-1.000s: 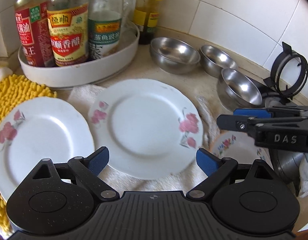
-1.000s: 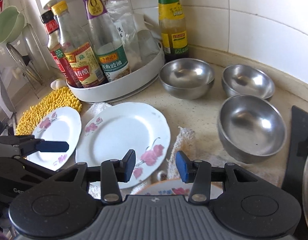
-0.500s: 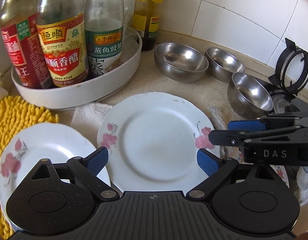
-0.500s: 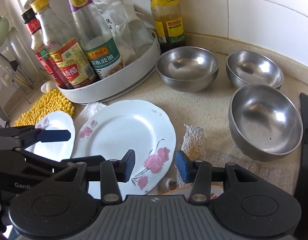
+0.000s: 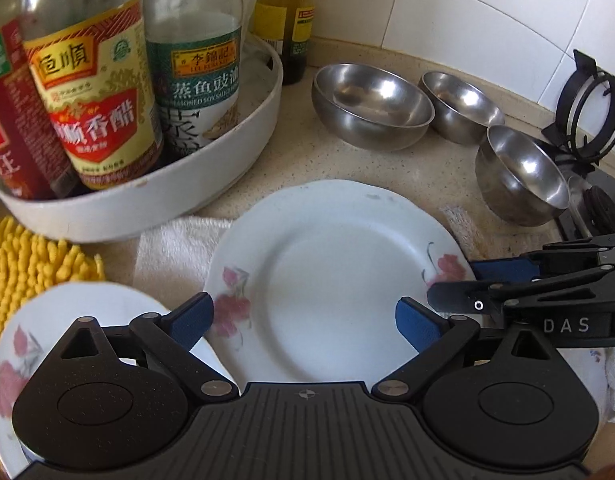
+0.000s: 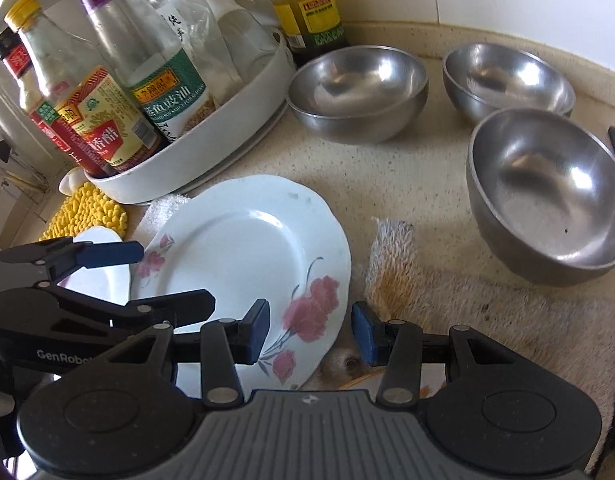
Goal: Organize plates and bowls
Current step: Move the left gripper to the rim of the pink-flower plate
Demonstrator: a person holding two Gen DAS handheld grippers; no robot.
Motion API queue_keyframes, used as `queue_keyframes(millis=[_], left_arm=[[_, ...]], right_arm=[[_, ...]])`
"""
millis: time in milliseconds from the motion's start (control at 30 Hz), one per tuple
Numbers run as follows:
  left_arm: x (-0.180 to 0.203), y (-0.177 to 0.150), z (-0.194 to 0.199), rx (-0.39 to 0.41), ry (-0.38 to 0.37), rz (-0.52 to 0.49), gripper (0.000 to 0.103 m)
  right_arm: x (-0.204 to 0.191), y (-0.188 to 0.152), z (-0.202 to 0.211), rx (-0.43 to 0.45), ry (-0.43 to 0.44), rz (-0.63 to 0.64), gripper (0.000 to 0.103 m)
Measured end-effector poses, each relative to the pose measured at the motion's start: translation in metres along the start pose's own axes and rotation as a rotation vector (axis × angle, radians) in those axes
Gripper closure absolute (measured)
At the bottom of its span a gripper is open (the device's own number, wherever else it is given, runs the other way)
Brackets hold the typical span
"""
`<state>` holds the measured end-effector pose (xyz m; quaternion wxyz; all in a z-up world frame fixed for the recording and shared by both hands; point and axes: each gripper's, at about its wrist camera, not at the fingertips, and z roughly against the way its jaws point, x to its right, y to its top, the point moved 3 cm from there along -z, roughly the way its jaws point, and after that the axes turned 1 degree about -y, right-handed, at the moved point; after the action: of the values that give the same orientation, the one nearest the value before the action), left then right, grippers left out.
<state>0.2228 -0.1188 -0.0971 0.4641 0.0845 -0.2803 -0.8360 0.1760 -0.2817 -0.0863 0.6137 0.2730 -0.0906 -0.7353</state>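
Note:
A large white plate [image 5: 331,280] with pink flowers lies on a white towel [image 5: 175,248], straight below my left gripper [image 5: 305,324]. That gripper's jaws are opening wide and its blue pads touch nothing. My right gripper [image 6: 310,336] hangs over the same plate [image 6: 247,256] at its right rim, jaws partly apart and pressing nothing. A second flowered plate [image 5: 67,320] lies to the left, and a smaller patterned plate [image 6: 387,376] is mostly hidden under the right gripper. Three steel bowls [image 5: 371,104] [image 5: 461,106] [image 5: 519,172] stand empty at the back right.
A round white tray [image 5: 147,200] with several sauce bottles stands at the back left beside a yellow chenille mat [image 5: 27,256]. A dark bottle [image 5: 291,20] is against the tiled wall. A black stove ring [image 5: 591,120] sits at the far right.
Both grippers have moved forward and lower over the large plate, which now looks bigger. The left jaws have spread a little wider. The right gripper's fingers have come in to the plate's right rim.

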Motion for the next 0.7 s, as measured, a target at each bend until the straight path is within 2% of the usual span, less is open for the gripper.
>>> queue_keyframes(millis=[333,500,567,700], left_arm=[[-0.001,0.008,-0.007,0.006,-0.134,-0.079,0.000],[0.002,0.010,-0.010,-0.001,-0.110,-0.134,0.000],[0.000,0.012,-0.010,0.005,-0.094,-0.124,0.000],[-0.006,0.015,-0.011,0.003,-0.124,-0.096,0.000]], right_arm=[[0.009,-0.002,0.001,0.017,0.058,-0.043,0.051],[0.008,-0.003,0.003,0.013,0.069,-0.045,0.051],[0.009,-0.002,0.001,0.010,0.074,-0.051,0.050],[0.008,-0.002,0.000,0.011,0.071,-0.054,0.050]])
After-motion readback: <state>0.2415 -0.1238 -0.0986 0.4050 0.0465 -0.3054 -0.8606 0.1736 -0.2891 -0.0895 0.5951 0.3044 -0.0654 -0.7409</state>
